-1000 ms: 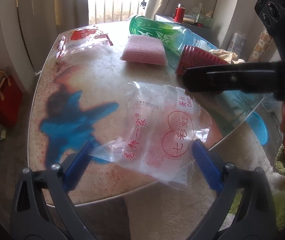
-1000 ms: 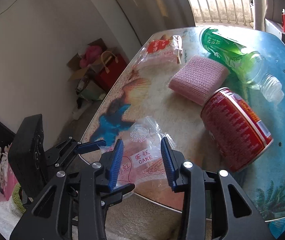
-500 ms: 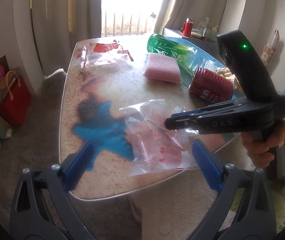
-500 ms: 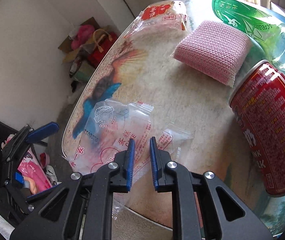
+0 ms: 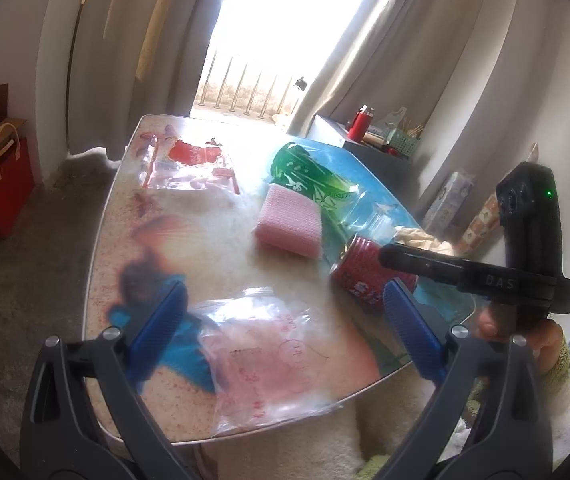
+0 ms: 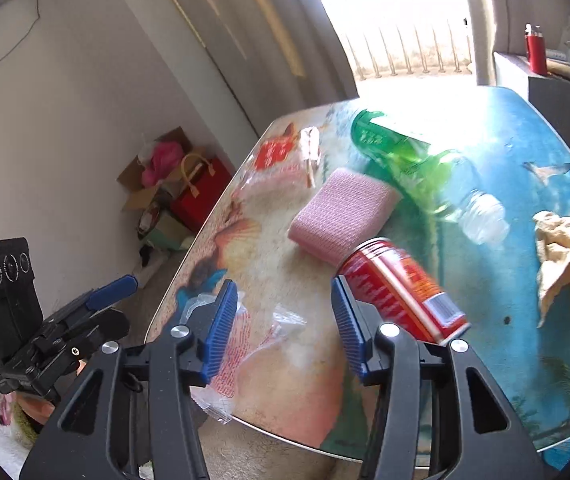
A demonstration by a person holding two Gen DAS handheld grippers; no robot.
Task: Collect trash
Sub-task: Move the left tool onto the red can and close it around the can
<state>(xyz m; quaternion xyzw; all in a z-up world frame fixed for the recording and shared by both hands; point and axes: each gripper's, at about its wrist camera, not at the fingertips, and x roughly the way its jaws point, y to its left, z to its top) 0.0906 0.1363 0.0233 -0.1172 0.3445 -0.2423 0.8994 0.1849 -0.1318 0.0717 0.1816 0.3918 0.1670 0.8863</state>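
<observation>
The clear plastic bag (image 5: 269, 356) with the red printing lies flat at the near edge of the table (image 5: 205, 240), low centre in the left wrist view, one corner poking out past the rim. In the right wrist view the same bag sits lower left, mostly behind the left blue pad, with only a crumpled corner showing in the gap. The right gripper (image 6: 285, 328) has just been opening, and nothing looks pinched between its pads, so the bag is loose on the table. The left gripper (image 5: 285, 332) is wide open too, hovering with the bag right between its fingers and a bit below, so it's probably the better placed of the two for a grab. The bag's long side runs roughly from the table's middle toward the near rim, so the overhanging corner looks like the easy bite. Further out: a red can (image 6: 401, 292) on its side just right of the right gripper, then a pink sponge (image 6: 341, 216), a green bottle (image 6: 409, 160), crumpled brown paper (image 6: 569, 264) at far right, and another wrapper (image 5: 189, 164) at the far end.
</observation>
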